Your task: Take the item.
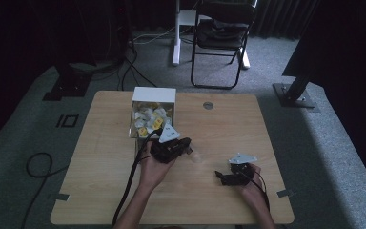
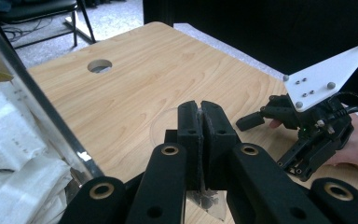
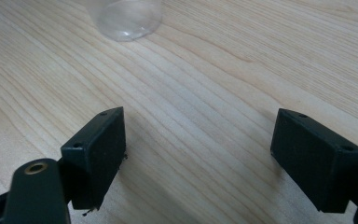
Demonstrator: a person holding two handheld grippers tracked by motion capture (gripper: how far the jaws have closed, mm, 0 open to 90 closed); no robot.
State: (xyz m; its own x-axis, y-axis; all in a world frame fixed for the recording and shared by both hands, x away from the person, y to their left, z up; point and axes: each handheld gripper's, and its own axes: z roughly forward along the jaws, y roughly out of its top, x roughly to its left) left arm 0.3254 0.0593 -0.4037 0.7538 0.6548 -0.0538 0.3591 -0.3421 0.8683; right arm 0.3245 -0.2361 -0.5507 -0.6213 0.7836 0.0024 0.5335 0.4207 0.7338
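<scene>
A clear plastic cup stands on the wooden table just right of my left gripper. In the left gripper view the jaws are pressed together on the thin clear wall of the cup, and the left gripper points across the table. My right gripper lies low near the front right, held by a hand, and it is open with bare wood between its jaws. The cup is beyond it, apart from it. The right gripper also appears in the left gripper view.
A white box with a clear front wall stands behind the left gripper, filled with several white and yellow packets. A round cable hole is at the table's back. A folding chair stands on the floor beyond.
</scene>
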